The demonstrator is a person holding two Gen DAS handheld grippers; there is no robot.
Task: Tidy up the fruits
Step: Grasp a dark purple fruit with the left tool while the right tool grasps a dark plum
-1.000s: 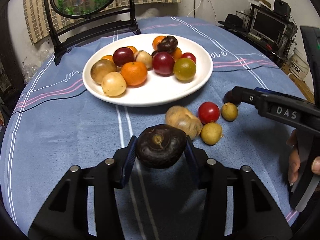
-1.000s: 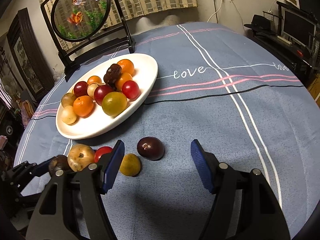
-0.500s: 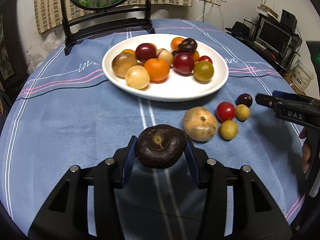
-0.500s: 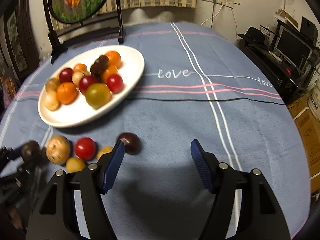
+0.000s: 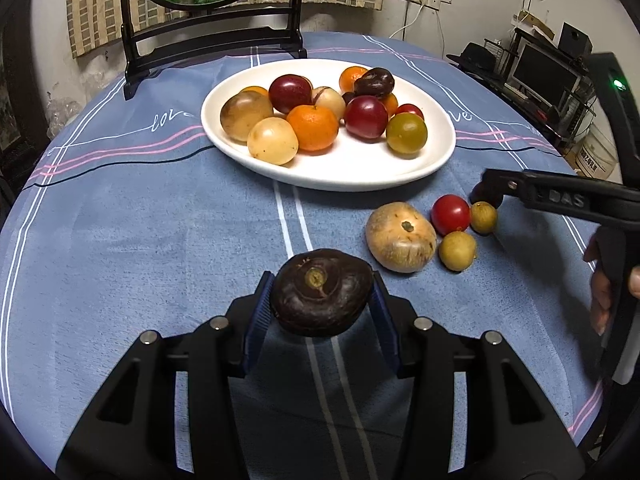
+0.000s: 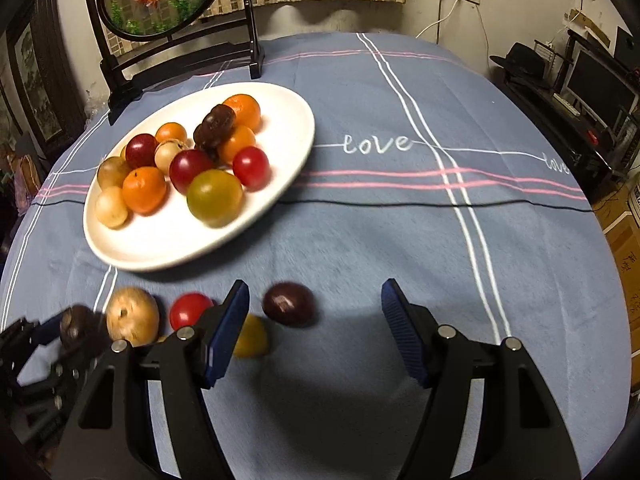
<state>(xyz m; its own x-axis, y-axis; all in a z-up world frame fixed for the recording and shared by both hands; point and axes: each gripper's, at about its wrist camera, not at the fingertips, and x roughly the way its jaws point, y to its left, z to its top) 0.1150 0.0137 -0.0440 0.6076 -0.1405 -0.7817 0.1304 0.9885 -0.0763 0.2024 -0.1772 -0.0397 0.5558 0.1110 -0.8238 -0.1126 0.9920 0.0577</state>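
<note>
While the left gripper (image 5: 322, 304) clamps a dark brown fruit (image 5: 321, 292) above the blue tablecloth (image 5: 140, 232) short of the white plate (image 5: 332, 172), right gripper (image 6: 314, 328) spread wide, dark plum (image 6: 289, 309) between its fingers, tan fruit (image 5: 400, 236), red tomato (image 5: 450, 214) just beside the plate's near rim.

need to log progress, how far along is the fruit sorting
Mostly done: about a dozen fruits already sit on the white plate. In hand: the left gripper is shut on a dark brown fruit, and the open right gripper hovers near a dark purple fruit. Left on the cloth: that one, a tan fruit, a red tomato and two small yellow-green fruits.
</note>
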